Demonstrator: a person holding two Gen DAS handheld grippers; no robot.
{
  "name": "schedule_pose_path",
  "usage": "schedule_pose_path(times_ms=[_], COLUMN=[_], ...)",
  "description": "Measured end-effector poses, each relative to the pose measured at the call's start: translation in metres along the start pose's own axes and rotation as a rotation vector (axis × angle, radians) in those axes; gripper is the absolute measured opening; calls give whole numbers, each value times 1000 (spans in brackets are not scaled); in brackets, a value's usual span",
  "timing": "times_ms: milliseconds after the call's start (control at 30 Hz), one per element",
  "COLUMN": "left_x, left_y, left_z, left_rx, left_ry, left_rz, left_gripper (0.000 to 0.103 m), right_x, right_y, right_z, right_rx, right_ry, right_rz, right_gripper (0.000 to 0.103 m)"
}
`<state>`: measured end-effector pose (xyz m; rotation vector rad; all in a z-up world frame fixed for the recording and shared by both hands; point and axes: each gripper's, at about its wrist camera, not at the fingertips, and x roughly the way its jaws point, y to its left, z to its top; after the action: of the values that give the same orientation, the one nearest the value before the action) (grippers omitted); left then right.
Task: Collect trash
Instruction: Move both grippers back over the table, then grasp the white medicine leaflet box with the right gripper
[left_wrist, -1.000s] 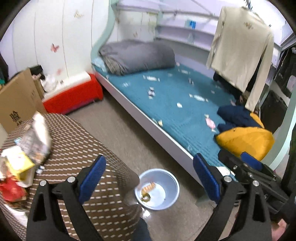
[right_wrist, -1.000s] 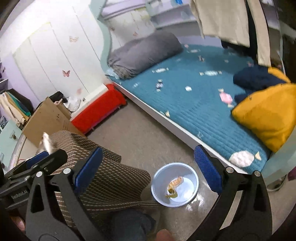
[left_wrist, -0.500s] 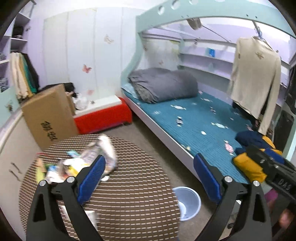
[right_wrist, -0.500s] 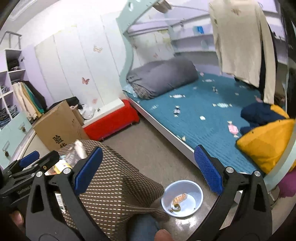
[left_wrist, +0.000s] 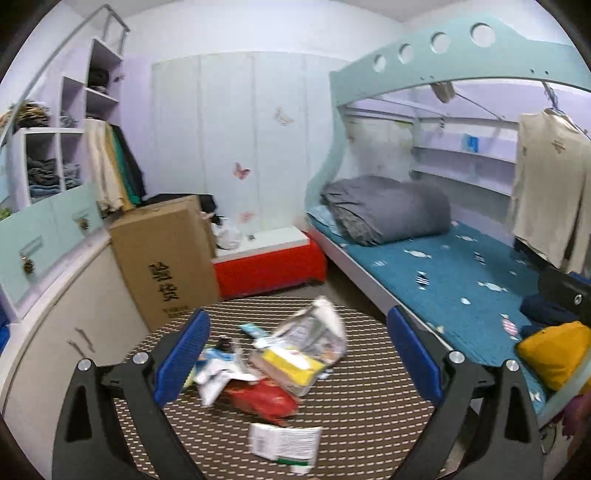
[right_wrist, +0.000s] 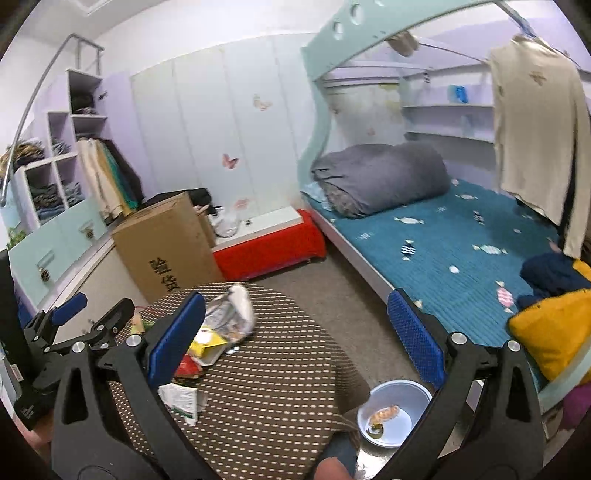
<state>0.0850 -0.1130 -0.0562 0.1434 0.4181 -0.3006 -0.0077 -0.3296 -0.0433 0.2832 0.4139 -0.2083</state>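
A heap of trash lies on a round brown table (left_wrist: 369, 413): a crumpled silver bag (left_wrist: 314, 332), a yellow box (left_wrist: 291, 363), a red wrapper (left_wrist: 264, 398) and a white packet (left_wrist: 284, 441). My left gripper (left_wrist: 299, 358) hangs open above the heap, holding nothing. In the right wrist view the same pile shows the silver bag (right_wrist: 231, 314) and white packet (right_wrist: 183, 400). My right gripper (right_wrist: 295, 336) is open over the table's right part. The left gripper (right_wrist: 86, 314) appears at the left edge. A pale blue basin (right_wrist: 410, 397) with scraps sits on the floor.
A bunk bed with a teal mattress (left_wrist: 461, 273), grey folded quilt (left_wrist: 388, 208) and yellow cushion (left_wrist: 554, 354) fills the right side. A cardboard box (left_wrist: 166, 254), a red bench (left_wrist: 269, 266) and cabinets (left_wrist: 48, 236) stand at the left. A cream sweater (left_wrist: 550, 184) hangs over the bed.
Both grippers have swung up and left, from facing the floor and basin toward the table. The trash heap now sits between the left gripper's fingers in view. Both stay open.
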Motion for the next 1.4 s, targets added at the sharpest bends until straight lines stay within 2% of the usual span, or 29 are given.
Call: schedule_pose_path(times_ms=[200,333,600,800,1000,1200,1233,1267,1400], left_x=[-7,-6,4,12,21,25,26,27,31], left_y=[46,79,116,132,141,143,143,142,139], left_z=[-12,-24,-49,-65,-83,-95,-97,-98,-101], left_rx=[-53,-133,-199,-213,-224,-231,-230,-229,-220], left_ry=[33,63,119,155,201,237,244,249,266], left_rz=[79,71,114,126,128,136,137,136,136], left_gripper=[95,95,95,95,95,95,95,95,94], right_x=[12,27,68,107,139,168,173,178,180], right_y=[39,61,97,116,136,154,156,159,160], right_z=[-7,-17,-48,-92,-130,-157,-160,-164,-169], right_rx=[-58,-94,-175,-238,-293,-333,-341,-346,-345], right_ry=[34,77,203,353,456,514,521,531,534], right_rz=[61,94,162,234,319,374,375,378,398], right_gripper=[97,97,97,97,97,96,88,74,66])
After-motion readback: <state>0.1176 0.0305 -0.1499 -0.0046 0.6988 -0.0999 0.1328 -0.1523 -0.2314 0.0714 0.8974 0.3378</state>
